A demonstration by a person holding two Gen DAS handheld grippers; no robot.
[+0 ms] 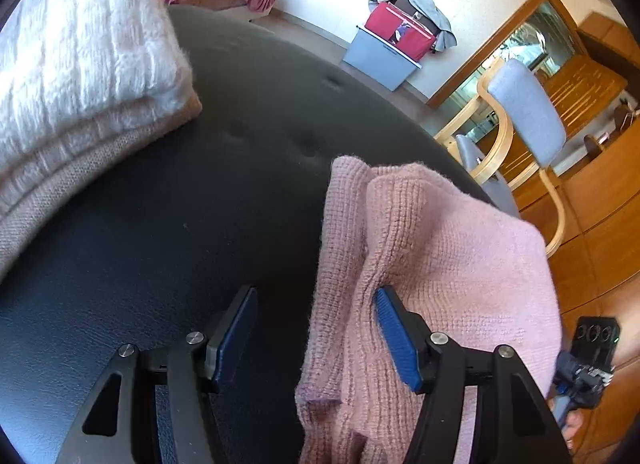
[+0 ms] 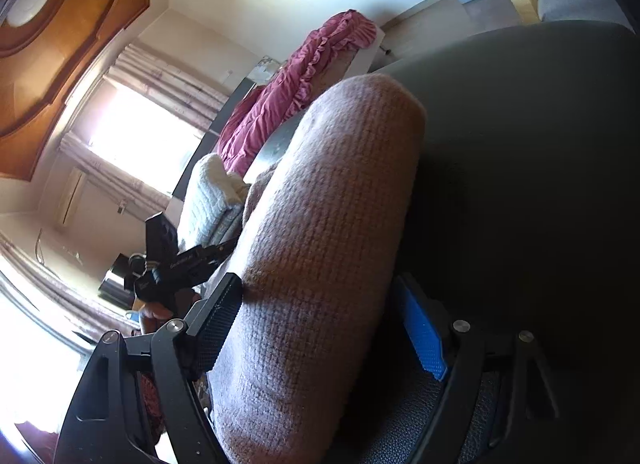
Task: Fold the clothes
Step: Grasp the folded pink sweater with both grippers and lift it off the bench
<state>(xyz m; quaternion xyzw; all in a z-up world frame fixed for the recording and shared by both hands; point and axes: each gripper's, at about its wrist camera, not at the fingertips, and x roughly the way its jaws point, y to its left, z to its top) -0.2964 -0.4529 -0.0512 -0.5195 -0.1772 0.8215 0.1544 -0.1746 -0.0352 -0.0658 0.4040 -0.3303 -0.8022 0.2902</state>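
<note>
**Pink sweater lies loose between both open claws**

The left claw [image 1: 316, 334] stands released, its two blue pads wide apart over a dark leather tabletop [image 1: 224, 152]. The pink knitted sweater [image 1: 432, 264] lies on the right part of that tabletop, draped toward its edge; the claw's right pad [image 1: 396, 340] touches a fold of the knit while the left pad is clear of it, over bare leather. At the far left of the tabletop sits a stack of folded knitwear [image 1: 76, 76], white on top with pale pink and beige layers beneath, well apart from the pink sweater.

From the right wrist view, the right claw [image 2: 320, 328] is also unclenched. A rolled, thick fold of the pink sweater [image 2: 320, 244] fills most of the gap between its pads: the dark left pad is against the knit, while the blue right pad [image 2: 424, 336] stands just off it. The left claw's body [image 2: 176, 264] shows beyond the fold.

A wooden chair with a grey back [image 1: 528, 116] stands beyond the tabletop, near a grey bin holding red fabric [image 1: 388, 52].
</note>
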